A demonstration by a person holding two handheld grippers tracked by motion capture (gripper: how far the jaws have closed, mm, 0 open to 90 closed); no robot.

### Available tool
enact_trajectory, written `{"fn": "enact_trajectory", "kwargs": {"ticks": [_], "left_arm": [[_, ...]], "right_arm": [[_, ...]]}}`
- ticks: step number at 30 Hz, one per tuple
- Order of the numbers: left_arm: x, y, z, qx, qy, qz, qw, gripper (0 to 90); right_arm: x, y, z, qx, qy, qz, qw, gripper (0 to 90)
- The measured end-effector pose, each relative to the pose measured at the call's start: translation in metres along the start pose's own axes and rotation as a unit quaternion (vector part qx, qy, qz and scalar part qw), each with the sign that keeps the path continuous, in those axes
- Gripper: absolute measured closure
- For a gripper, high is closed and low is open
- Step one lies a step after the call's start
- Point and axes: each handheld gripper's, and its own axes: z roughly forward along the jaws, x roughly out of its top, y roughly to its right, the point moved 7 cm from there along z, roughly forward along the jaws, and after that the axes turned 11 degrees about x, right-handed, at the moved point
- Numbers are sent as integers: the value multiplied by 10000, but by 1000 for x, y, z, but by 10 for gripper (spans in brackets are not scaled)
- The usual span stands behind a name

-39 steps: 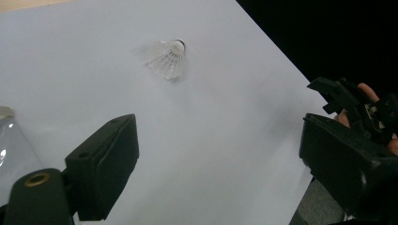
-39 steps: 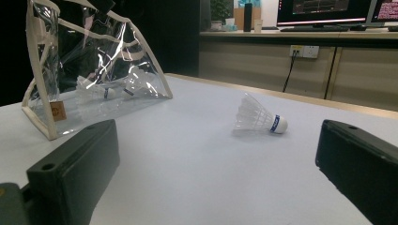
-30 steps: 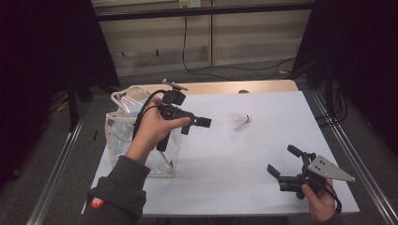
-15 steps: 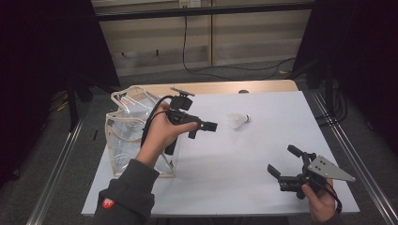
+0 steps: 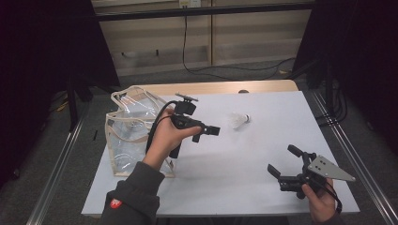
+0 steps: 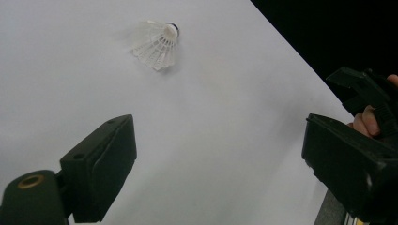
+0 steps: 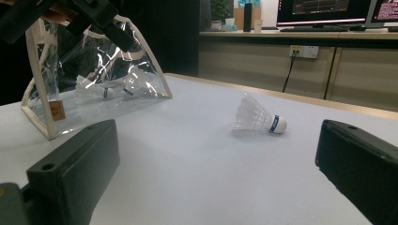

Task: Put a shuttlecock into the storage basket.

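The shuttlecock lies on its side on the white bench, past the middle toward one o'clock, and nothing touches it. Nearest me, my right hand-held gripper idles at five o'clock with its jaws spread and empty, while farther out my left hand-held gripper, jaws also wide and empty, points at the shuttlecock from its nine o'clock side, so I judge I'm in the approach. Next I'd need to carry the left jaws over the feather skirt and close gently, then swing to the clear bag at ten o'clock, which holds other shuttlecocks.
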Motion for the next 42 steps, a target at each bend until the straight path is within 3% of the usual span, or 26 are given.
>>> {"fn": "enact_trajectory", "kwargs": {"ticks": [21, 42], "left_arm": [[-1, 6, 32, 42, 217, 76, 9997, 96], [-4, 10, 58, 81, 126, 191, 9997, 104]], "right_arm": [[0, 0, 0, -5, -10, -14, 10000, 0], [0, 0, 0, -1, 6, -12, 10000, 0]]}}
